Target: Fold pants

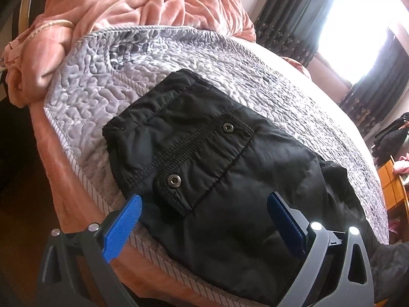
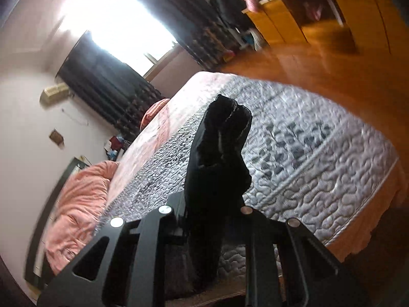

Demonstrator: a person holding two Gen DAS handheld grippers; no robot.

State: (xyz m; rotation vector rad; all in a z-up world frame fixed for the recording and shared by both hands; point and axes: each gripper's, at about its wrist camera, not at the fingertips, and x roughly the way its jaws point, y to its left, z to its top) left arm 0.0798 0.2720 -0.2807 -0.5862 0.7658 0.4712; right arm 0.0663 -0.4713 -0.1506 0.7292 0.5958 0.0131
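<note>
we see the black quilted nylon pants point(image 1: 204, 153), waist end w/ two metal snaps point(image 1: 174, 180), lying flat on the grey quilted bedspread point(image 1: 102, 97). left gripper point(image 1: 204, 204): blue-padded tongs spread wide over the fabric, nothing pinched. right gripper point(image 2: 212, 220): tongs pressed together on a bunched leg end of the pants point(image 2: 217, 158), raised above the bedspread point(image 2: 319, 174). crumpled pink blanket point(image 1: 127, 5) lies beyond.

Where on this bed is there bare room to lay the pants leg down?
Free: the grey quilt between the black pants and the pink blanket, and the quilt's far side toward the window. Crowded: the near edge, where the pants' waist lies between the left gripper fingers.
</note>
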